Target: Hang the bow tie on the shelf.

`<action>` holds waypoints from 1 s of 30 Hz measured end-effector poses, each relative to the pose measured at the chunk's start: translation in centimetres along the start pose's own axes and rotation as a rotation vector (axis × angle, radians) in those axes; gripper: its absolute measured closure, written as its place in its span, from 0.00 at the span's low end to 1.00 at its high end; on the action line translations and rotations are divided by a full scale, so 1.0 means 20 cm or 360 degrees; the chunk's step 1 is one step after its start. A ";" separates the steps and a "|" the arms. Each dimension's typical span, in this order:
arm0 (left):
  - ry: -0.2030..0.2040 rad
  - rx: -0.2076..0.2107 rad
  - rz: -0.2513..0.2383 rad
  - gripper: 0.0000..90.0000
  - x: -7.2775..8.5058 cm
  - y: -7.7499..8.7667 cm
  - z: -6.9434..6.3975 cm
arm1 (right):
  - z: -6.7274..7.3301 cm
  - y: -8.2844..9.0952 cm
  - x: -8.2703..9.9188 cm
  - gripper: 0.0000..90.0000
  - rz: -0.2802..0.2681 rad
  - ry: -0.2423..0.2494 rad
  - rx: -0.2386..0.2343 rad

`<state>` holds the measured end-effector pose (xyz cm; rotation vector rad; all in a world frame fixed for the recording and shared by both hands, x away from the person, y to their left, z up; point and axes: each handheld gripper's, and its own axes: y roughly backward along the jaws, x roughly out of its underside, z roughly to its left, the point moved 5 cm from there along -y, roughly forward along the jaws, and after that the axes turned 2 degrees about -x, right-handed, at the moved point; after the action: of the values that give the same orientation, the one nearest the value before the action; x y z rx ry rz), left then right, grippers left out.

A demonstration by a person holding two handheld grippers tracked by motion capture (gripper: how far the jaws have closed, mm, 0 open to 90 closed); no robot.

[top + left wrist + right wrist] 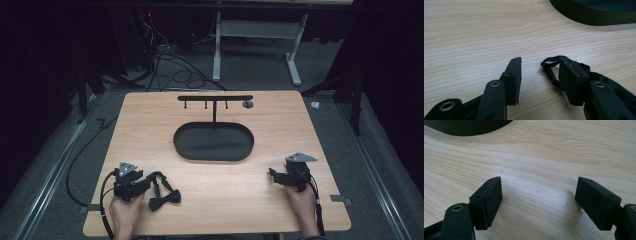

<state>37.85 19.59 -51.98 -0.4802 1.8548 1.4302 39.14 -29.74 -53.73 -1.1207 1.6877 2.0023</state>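
Left tongs (146, 184) sit near the front-left corner of the desk (150, 120), held low in the person's left hand (125, 210). Jaws are partly apart with bare wood showing in the gap. Nothing is clamped between the pads.

The black bow tie (165, 198) lies flat on the desk just right of the left tongs. Its strap (159, 181) loops back up toward the tongs body. In the left gripper view the strap (551, 67) bunches around and behind the right-hand jaw, touching its outer side (can't tell if it's snagged or just lying against it). The pads themselves are not pressing on it.

Right tongs (273, 175) are near the front-right edge, in the right hand (300, 197), pointing left across the desk. Jaws stand wide apart in the right gripper view. There is plain desk surface between them and nothing is held.

The black oval tray (186, 150) sits mid-desk, well apart from both tongs. A T-shaped stand (215, 98) with small pegs on its crossbar rises at the tray's far rim. A tray edge also shows at the top of the left gripper view (586, 17) and of the right gripper view (469, 127).

Cables trail from both tongs off the front edge.
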 end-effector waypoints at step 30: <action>-0.0206 -0.0070 0.0071 0.91 0.06 -0.06 -0.11 | 0.00 0.00 0.00 0.25 -0.0002 0.0002 0.0003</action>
<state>37.30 17.37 -53.44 -0.3610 1.7443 1.4991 39.15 -29.74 -53.74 -1.1220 1.6891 1.9992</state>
